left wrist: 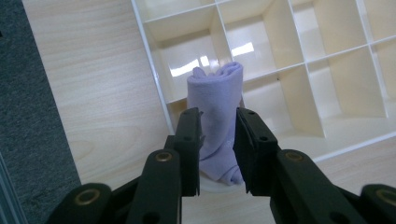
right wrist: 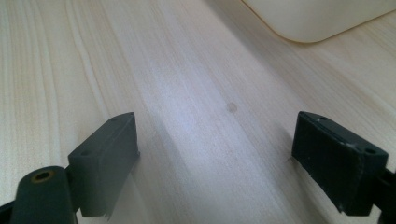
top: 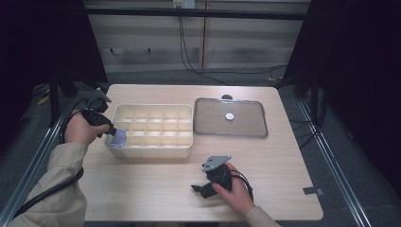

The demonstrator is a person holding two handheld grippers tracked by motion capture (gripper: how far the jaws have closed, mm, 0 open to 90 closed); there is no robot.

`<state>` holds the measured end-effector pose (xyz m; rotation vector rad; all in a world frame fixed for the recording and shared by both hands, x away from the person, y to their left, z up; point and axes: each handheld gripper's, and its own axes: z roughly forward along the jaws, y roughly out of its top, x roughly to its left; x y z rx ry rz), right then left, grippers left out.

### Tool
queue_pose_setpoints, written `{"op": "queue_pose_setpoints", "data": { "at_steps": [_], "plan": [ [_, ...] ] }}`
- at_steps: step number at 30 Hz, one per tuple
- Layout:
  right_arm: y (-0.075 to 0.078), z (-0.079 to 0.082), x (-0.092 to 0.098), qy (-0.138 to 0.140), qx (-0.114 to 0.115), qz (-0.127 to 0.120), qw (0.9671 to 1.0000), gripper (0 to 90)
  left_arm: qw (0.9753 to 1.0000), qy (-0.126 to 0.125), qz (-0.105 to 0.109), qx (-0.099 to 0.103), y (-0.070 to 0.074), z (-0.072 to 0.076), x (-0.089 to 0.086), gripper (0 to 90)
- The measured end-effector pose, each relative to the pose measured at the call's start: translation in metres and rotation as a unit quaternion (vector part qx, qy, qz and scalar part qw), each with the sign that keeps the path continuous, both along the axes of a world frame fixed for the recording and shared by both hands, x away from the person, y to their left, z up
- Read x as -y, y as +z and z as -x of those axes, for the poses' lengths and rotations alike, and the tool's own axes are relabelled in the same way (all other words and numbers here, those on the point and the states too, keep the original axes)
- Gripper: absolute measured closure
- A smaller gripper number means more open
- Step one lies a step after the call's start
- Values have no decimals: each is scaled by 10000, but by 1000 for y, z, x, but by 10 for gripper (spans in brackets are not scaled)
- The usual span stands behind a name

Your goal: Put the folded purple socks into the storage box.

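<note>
A rolled lilac cloth [left wrist: 217,100] hangs over the near-left corner cell of a cream divided box [top: 151,128]; in the high view the cloth [top: 120,137] sits at the box's left end. My left gripper [left wrist: 218,142] is shut on the cloth roll, its jaws pinching its lower half. In the high view the left gripper [top: 111,132] reaches in from the left. My right gripper [right wrist: 215,154] stands open low over bare table, nothing between its jaws. In the high view the right gripper [top: 202,188] rests near the table's front edge.
A clear flat lid [top: 230,117] with a white round knob lies right of the box. The wooden table [top: 265,170] has bare room at its front and right. A corner of the box [right wrist: 317,18] shows ahead of the right gripper. Cables run on the floor behind.
</note>
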<state>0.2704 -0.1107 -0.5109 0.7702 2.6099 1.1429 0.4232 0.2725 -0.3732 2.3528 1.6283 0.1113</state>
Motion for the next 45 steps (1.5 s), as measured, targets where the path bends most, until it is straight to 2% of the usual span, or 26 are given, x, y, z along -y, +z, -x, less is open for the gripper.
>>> {"op": "queue_pose_setpoints", "data": {
  "at_steps": [12, 26, 33, 45],
  "plan": [
    [0, 0, 0, 3, 4, 0, 10000, 137, 10000, -61, -6, 0, 7, -3, 5, 765],
    [0, 0, 0, 1, 1, 0, 10000, 138, 9997, -164, -75, -192, 6, -6, 11, 900],
    [0, 0, 0, 0, 2, 0, 10000, 138, 9994, -156, -143, -279, 6, -7, 11, 900],
    [0, 0, 0, 6, 2, 2, 10000, 138, 9990, -199, -191, -339, -6, -10, 13, 900]
  ]
}}
